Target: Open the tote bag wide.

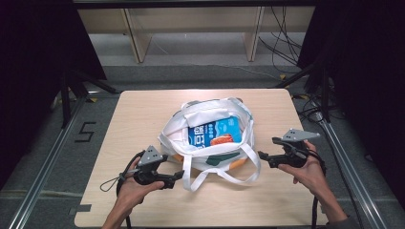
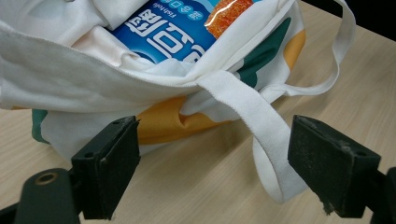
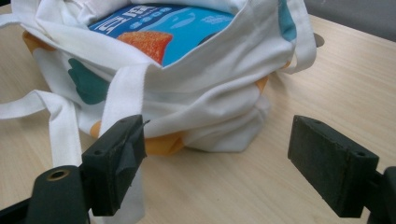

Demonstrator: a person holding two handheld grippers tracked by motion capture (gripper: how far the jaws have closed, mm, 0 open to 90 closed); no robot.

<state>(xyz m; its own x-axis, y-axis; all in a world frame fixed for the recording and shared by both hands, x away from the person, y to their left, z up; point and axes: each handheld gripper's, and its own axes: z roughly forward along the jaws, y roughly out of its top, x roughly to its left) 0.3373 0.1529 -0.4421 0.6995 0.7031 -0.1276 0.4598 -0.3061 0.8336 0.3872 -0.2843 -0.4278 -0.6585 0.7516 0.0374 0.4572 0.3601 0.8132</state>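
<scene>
1. The white tote bag (image 1: 210,138) lies slumped in the middle of the worktop (image 1: 138,114), its mouth gaping, with a blue snack packet (image 1: 213,131) showing inside it. It sits between the two grippers, ahead of both sets of jaws.

2. The left gripper (image 1: 177,175) has its jaws spread wide and holds nothing. In the left gripper view the bag's near strap (image 2: 261,126) runs down between the jaws, closer to the right-hand one, touching neither.

3. The right gripper (image 1: 261,155) is also wide apart and empty. In the right gripper view the bag's bulging side (image 3: 210,112) stands just beyond the jaws, and a strap hangs beside the left-hand jaw.

4. Judged from this, the step in hand is the approach: both grippers are lined up on the bag from either side, but no grasp is made yet.

5. The next move probably calls for each gripper to go forward until strap or rim cloth lies between its jaws, then close firmly. The fabric is limp and layered, so a shallow bite could slip or catch one layer alone.

6. The packet lies loose inside; lifting unevenly could tip it out.
</scene>
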